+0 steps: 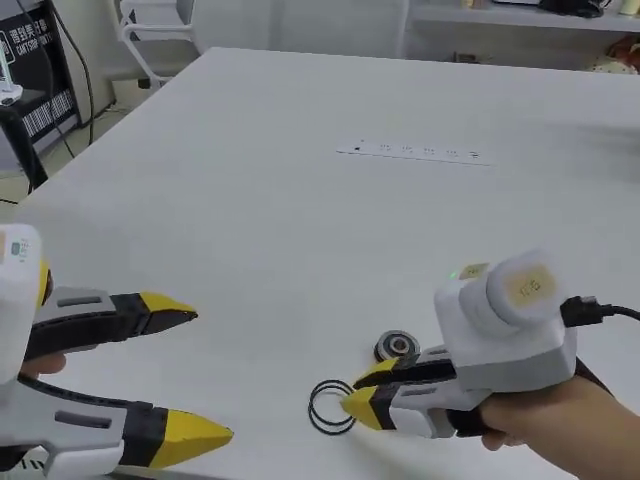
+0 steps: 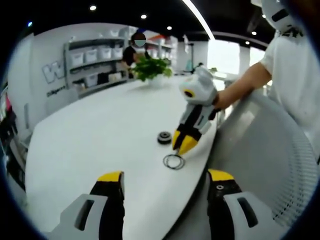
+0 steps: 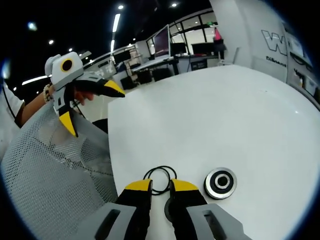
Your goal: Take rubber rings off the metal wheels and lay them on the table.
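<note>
While two rings [image 1: 331,407] lie on the table [image 1: 300,200] beside the wheel [image 1: 397,346], the right gripper [image 1: 350,392] sits nearly closed at them and the left gripper [image 1: 212,375] gapes wide. Laying down seems done, so next probably comes steadying the wheel to peel any remaining ring.

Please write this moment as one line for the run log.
left claw open, empty | right claw jaws close together, tips at rubber rings on table | metal wheel beside

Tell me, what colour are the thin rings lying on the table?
Black. The rubber rings show best in the right gripper view, against the white table.
</note>
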`<state>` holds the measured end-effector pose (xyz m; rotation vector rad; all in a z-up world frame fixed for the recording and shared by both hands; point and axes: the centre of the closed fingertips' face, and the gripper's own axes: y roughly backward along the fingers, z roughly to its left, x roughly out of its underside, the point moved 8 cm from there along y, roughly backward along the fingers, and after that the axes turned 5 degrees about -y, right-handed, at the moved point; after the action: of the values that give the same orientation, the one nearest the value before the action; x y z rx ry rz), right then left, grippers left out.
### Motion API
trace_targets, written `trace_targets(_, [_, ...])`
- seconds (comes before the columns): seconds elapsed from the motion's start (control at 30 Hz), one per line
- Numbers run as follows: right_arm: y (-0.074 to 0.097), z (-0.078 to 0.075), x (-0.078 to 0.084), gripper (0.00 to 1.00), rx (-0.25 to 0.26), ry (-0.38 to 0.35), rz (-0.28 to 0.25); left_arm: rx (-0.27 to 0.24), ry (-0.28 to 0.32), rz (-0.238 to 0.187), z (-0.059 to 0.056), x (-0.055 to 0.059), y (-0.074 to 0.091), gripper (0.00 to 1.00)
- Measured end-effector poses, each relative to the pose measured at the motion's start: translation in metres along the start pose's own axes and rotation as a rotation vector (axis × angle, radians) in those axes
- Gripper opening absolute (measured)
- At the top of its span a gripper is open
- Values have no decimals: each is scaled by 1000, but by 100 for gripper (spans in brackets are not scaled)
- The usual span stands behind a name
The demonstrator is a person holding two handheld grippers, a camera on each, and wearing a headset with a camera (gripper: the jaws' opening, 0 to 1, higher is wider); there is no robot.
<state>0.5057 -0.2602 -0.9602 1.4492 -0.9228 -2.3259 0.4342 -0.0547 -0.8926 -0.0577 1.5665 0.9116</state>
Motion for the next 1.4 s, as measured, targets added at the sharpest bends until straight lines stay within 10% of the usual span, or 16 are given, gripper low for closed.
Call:
trace_targets(0.7, [32,-26,-8,15,71,-43,-128,-2,-56,-30,17,-25,-3,67])
trace_targets(1.4, [42,-51,11,19,158,-27,-99,145,-254,-93,21,-91,-73,63])
